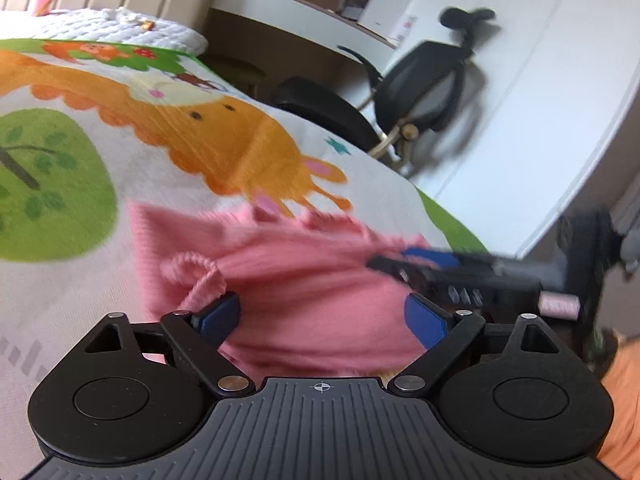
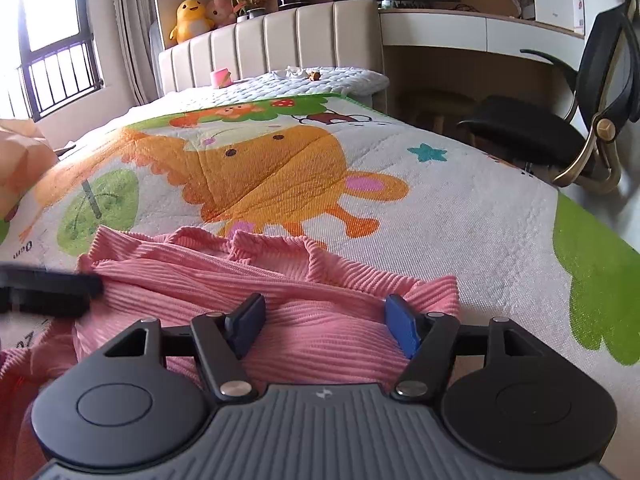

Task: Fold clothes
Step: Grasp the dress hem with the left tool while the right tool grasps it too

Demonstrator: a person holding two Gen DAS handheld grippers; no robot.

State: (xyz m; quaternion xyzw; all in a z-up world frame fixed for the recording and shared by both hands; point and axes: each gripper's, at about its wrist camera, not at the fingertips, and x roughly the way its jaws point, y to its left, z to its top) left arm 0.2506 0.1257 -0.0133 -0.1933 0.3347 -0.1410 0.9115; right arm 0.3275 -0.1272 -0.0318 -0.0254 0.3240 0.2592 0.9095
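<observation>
A pink ribbed garment (image 1: 304, 280) (image 2: 280, 280) lies crumpled on the cartoon bedspread (image 1: 120, 140) (image 2: 460, 220). My left gripper (image 1: 324, 318) is open just above it, blue pads spread apart, a looped pink edge (image 1: 196, 276) beside the left pad. My right gripper (image 2: 324, 328) is open too, its pads wide over the cloth's near edge with pink fabric between them. In the left wrist view the right gripper (image 1: 440, 272) reaches in from the right over the garment, blurred. The left gripper (image 2: 48, 288) shows as a dark shape at the left edge of the right wrist view.
A black office chair (image 2: 560, 120) (image 1: 420, 92) stands right of the bed by a white desk (image 2: 480, 28). The padded headboard (image 2: 280, 44) and a white pillow (image 2: 320, 80) are at the far end. Plush toys (image 2: 192, 16) sit on the shelf. An orange sleeve (image 1: 624, 400) shows low right.
</observation>
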